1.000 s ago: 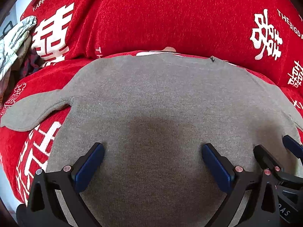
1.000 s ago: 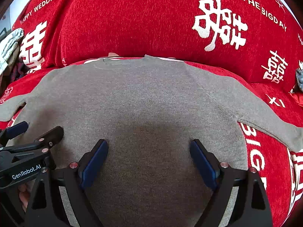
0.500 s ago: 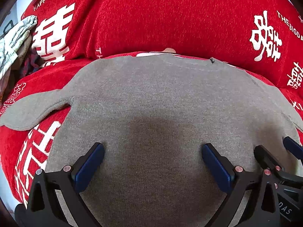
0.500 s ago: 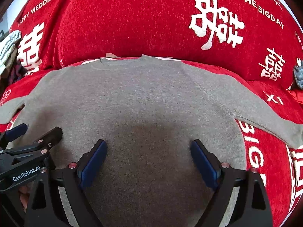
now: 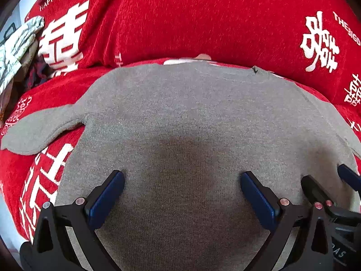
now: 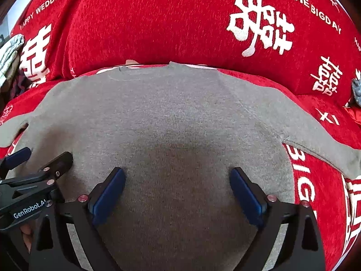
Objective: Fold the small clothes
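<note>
A small grey knit sweater [image 5: 191,113] lies flat and spread out on a red cover, neckline away from me, also in the right wrist view [image 6: 169,113]. Its left sleeve [image 5: 40,131] sticks out left; its right sleeve [image 6: 315,140] runs out right. My left gripper [image 5: 181,187] is open and empty over the sweater's lower body. My right gripper [image 6: 177,180] is open and empty beside it, over the lower right body. Each gripper shows at the edge of the other's view: the right one [image 5: 327,185], the left one [image 6: 40,160].
The red cover [image 5: 203,18] with white characters and lettering rises as a cushion behind the sweater. A pile of pale and dark clothes [image 5: 15,45] lies at the far left. A small grey item [image 6: 356,90] sits at the right edge.
Almost nothing. The right wrist view has shifted slightly, with the sweater sitting a little lower and left in frame. Both grippers stay open over the sweater.
</note>
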Tool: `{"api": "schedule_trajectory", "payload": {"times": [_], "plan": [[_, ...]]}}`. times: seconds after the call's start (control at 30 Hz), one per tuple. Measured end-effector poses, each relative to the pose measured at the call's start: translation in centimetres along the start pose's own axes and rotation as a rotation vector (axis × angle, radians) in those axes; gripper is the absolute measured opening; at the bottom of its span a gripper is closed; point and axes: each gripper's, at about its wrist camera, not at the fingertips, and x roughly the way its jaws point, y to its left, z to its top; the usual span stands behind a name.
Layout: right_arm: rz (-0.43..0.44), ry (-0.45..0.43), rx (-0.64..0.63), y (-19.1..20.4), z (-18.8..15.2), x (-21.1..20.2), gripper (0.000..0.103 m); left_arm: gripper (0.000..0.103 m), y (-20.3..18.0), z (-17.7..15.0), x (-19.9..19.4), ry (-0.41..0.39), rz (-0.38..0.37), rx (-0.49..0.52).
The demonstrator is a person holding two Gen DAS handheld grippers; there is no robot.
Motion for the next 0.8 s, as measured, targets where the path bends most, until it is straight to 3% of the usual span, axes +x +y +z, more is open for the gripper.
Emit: {"api": "schedule_trajectory", "payload": {"times": [0.1, 0.23, 0.4, 0.8], "plan": [[0.007, 0.056, 0.008, -0.2, 0.7, 0.5, 0.099, 0.103, 0.3, 1.3, 0.6, 0.106, -0.011, -0.013], [0.002, 0.134, 0.002, -0.1, 1.4, 1.0, 0.099, 0.103, 0.2, 1.8, 1.0, 0.165, -0.008, -0.002], [0.005, 0.218, -0.001, -0.1, 2.1, 1.5, 0.100, 0.103, 0.1, 1.9, 1.2, 0.201, -0.008, 0.002], [0.013, 0.234, -0.002, -0.2, 2.4, 1.5, 0.102, 0.103, 0.2, 2.4, 1.5, 0.239, -0.012, 0.015]]}}
